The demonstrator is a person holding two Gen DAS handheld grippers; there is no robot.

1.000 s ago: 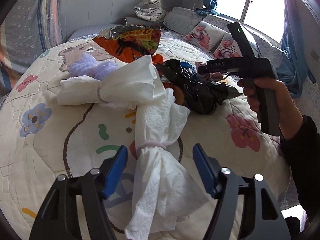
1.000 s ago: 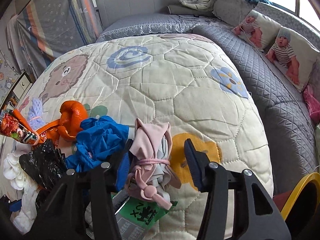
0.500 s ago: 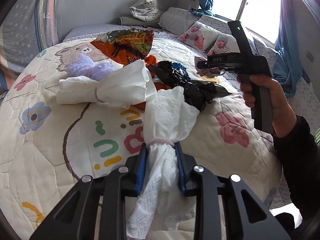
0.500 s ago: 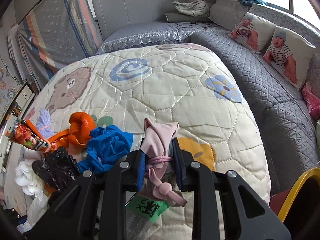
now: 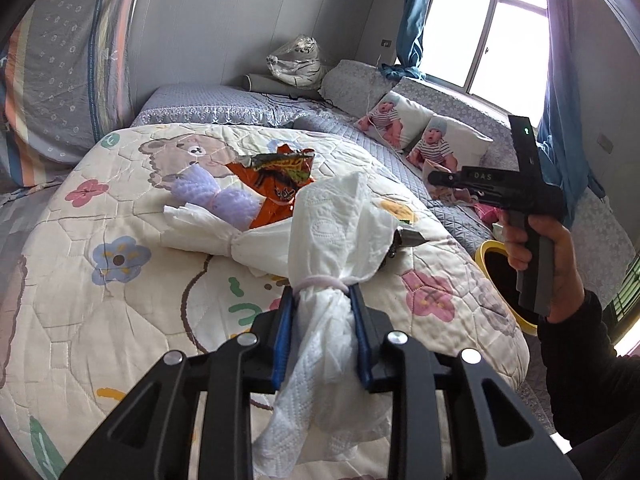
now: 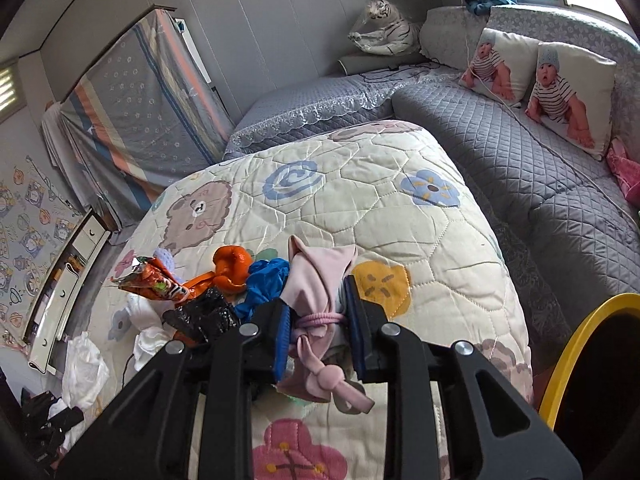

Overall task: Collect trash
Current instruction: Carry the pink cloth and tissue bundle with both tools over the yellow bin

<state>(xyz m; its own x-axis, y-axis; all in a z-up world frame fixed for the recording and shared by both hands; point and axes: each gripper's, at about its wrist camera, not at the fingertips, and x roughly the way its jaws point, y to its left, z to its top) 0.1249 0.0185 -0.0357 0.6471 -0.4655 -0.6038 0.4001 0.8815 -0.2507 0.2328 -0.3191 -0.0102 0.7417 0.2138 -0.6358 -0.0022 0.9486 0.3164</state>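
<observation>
While both grippers carry a load above the cartoon-print quilt, the relation that governs the coming move is the bearing of the yellow-rimmed bin from each. In the left wrist view the bin stands on the floor beyond the right-hand edge of the bed, just below the person's right hand; in the right wrist view its rim fills the lower right corner, so the right gripper is judged the nearer of the two.

The left gripper is clamped on a white paper-towel bundle just below its pale elastic band. The bundle's long axis runs forward along the fingers, its wide flared end pointing up and away from the camera and its tail trailing back between the finger mounts.

The right gripper is closed narrowly on a pink cloth bundle at its pink hair tie; this long axis likewise runs along the fingers, loose end forward.

Left on the quilt are a second tied paper-towel bundle, an orange snack wrapper, a lilac mesh wad, a blue wad and a crumpled black bag. Both loads probably call for a swing to the right and downward.
</observation>
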